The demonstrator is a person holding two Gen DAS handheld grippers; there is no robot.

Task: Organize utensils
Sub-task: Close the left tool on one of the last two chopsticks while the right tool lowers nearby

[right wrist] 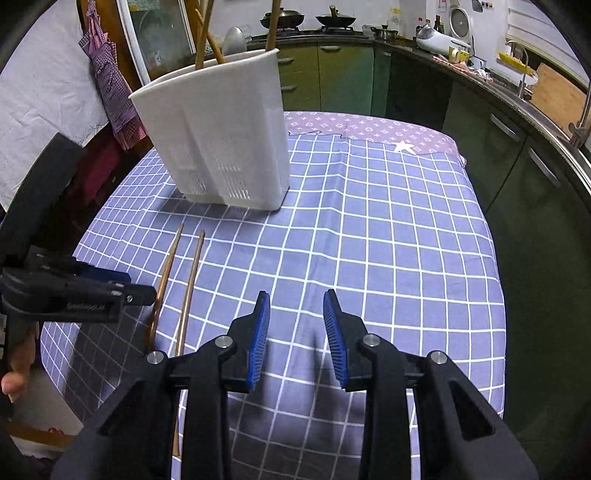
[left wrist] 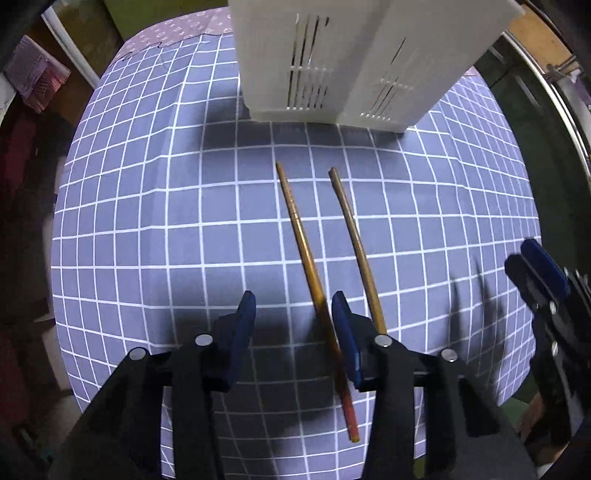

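Two wooden chopsticks lie side by side on the checked cloth: the left chopstick (left wrist: 301, 236) (right wrist: 165, 273) and the right chopstick (left wrist: 354, 236) (right wrist: 192, 273). A white slotted utensil holder (left wrist: 332, 62) (right wrist: 221, 136) stands beyond them, with wooden sticks (right wrist: 207, 33) rising from its top. My left gripper (left wrist: 293, 314) is open, above the near part of the left chopstick, which runs just inside its right finger. It also shows in the right wrist view (right wrist: 125, 291). My right gripper (right wrist: 295, 321) is open and empty over bare cloth; it shows in the left wrist view (left wrist: 532, 266).
The table (right wrist: 406, 240) has a blue-grey checked cloth over a purple patterned one (right wrist: 369, 127). Green kitchen cabinets (right wrist: 480, 122) and a counter with pots curve round the back and right. A purple checked cloth (right wrist: 110, 85) hangs at the left.
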